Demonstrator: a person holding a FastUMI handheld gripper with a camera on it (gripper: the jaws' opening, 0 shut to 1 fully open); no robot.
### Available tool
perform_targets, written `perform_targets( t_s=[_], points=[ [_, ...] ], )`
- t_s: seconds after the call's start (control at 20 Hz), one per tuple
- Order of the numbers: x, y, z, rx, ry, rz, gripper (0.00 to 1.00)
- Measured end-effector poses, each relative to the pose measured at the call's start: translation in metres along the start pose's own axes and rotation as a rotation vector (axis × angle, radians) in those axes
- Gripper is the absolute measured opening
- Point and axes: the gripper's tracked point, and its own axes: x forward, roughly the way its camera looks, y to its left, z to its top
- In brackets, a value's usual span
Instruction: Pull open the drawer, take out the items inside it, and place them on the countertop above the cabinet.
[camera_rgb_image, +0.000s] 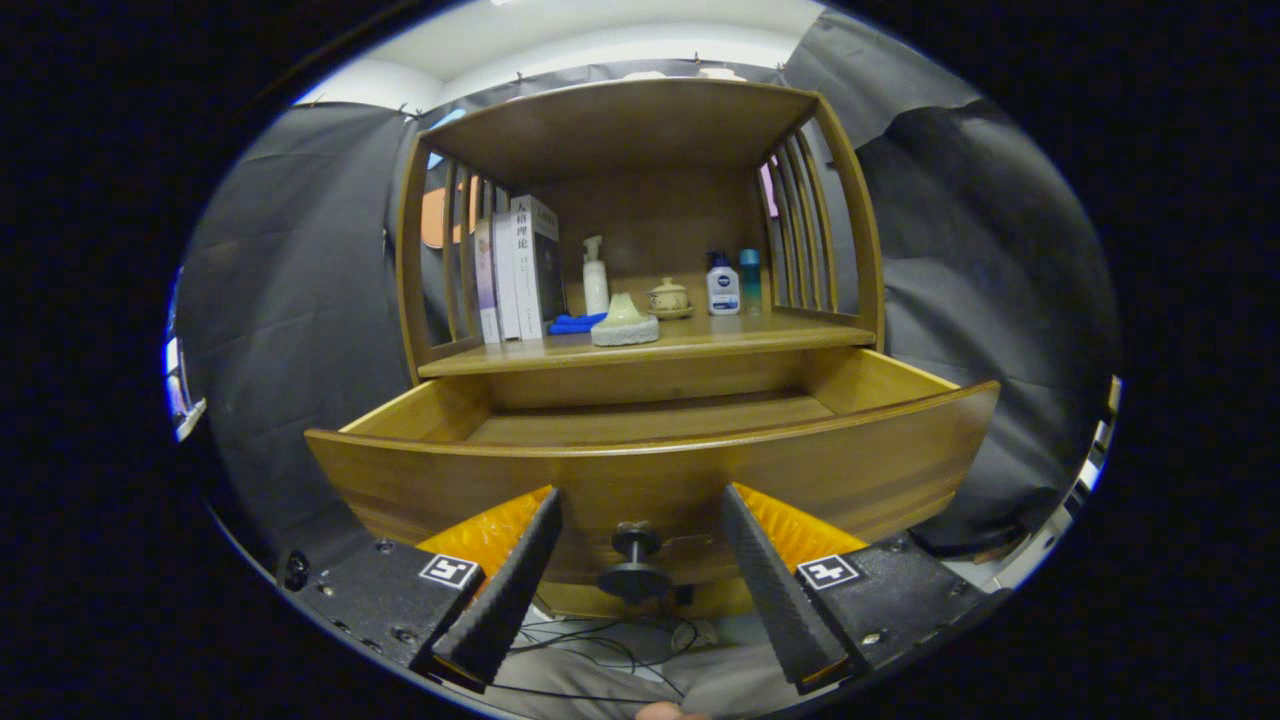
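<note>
Drawer (650, 470) stands pulled out, the gripper (640, 520) level, fingers spread either side of its knob (634, 560).

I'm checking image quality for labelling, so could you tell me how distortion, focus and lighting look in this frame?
Gripper view: fisheye bends the open drawer front into a curve; the knob between the open gripper fingers is sharp; the countertop items are evenly lit and small; the drawer's inside lies in soft shadow.
</note>
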Motion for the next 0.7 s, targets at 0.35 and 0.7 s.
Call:
perform_targets(
  t_s=[0.35,0.7],
  points=[
    [0.006,-0.001,-0.001,-0.047,-0.013,-0.033,1.00],
    [0.030,0.001,0.015,-0.046,-0.022,-0.034,1.00]
  ],
)
